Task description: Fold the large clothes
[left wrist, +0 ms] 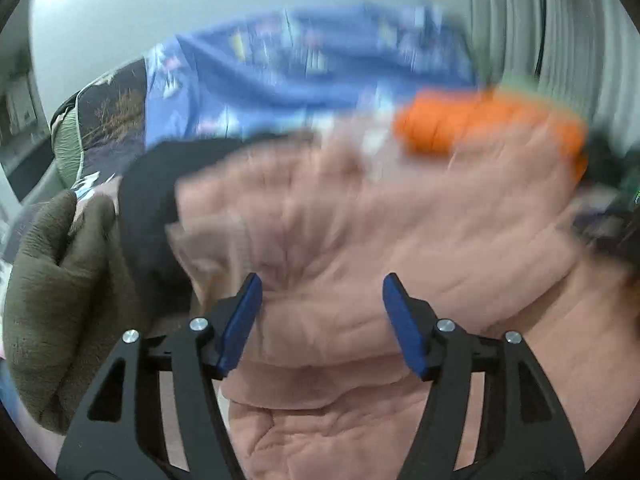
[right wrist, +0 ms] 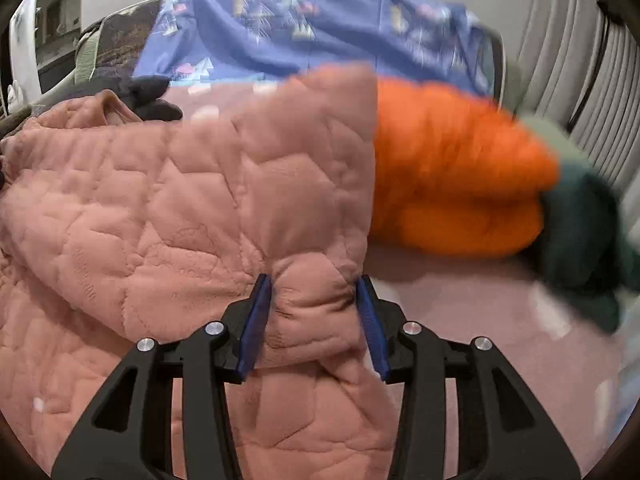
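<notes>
In the left wrist view, which is blurred, the left hand-held gripper (left wrist: pixel 322 320) hovers with its blue pads spread over the pink quilted jacket (left wrist: pixel 360 240), cloth lying between them but not pinched; an olive garment (left wrist: pixel 52 288) bunches at the left edge, an orange garment (left wrist: pixel 488 128) lies beyond the jacket, and a blue patterned sheet (left wrist: pixel 304 68) fills the background. In the right wrist view, the right hand-held gripper (right wrist: pixel 314 316) pinches a thick fold of the pink quilted jacket (right wrist: pixel 180 184), both pads touching the cloth. The jacket is heaped on a pink bed surface (right wrist: pixel 500 328), beside the folded orange garment (right wrist: pixel 460 184) and a dark green garment (right wrist: pixel 580 240), with the blue patterned sheet (right wrist: pixel 320 32) behind; no containers are visible.
</notes>
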A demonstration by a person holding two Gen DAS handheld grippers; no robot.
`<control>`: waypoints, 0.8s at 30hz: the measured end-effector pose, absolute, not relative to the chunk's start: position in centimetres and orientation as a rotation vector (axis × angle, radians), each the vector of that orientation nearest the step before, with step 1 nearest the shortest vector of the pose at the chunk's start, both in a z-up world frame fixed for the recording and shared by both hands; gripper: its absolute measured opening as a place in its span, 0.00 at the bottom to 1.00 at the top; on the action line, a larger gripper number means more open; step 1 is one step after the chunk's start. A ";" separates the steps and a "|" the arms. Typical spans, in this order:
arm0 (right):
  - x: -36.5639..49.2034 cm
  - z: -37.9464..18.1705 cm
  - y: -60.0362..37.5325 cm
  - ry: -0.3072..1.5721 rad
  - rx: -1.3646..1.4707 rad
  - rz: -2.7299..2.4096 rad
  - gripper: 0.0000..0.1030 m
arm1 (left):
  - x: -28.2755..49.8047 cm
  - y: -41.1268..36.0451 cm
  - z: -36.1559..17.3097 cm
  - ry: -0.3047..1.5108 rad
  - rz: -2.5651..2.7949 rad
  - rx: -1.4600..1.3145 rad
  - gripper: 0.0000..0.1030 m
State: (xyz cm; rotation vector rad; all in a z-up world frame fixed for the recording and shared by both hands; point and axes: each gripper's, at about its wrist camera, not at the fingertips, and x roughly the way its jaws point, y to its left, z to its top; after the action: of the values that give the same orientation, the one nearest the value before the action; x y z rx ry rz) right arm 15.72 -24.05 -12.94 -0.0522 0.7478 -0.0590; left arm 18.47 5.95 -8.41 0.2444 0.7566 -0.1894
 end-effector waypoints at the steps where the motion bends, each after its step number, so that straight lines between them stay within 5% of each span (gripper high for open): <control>1: 15.1 -12.2 -24.5 0.734 0.003 -0.035 0.48 | 18.6 5.6 -9.3 0.766 -0.172 0.277 0.63; 4: 13.0 -10.6 -25.5 0.705 0.047 -0.026 0.50 | 16.6 6.3 -8.2 0.708 -0.201 0.258 0.64; 6: 11.4 -10.3 -26.5 0.701 0.042 -0.041 0.52 | 15.1 7.8 -6.6 0.681 -0.201 0.205 0.78; 24: 2.8 -14.4 -29.4 0.809 0.263 0.103 0.52 | 3.9 17.0 -12.9 0.961 -0.413 -0.042 0.84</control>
State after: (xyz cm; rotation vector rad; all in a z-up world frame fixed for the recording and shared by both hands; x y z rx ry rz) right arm 2.85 -29.39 -14.43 0.2634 0.8095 0.1034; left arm 3.87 17.00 -12.88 -0.0418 0.9614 -0.4130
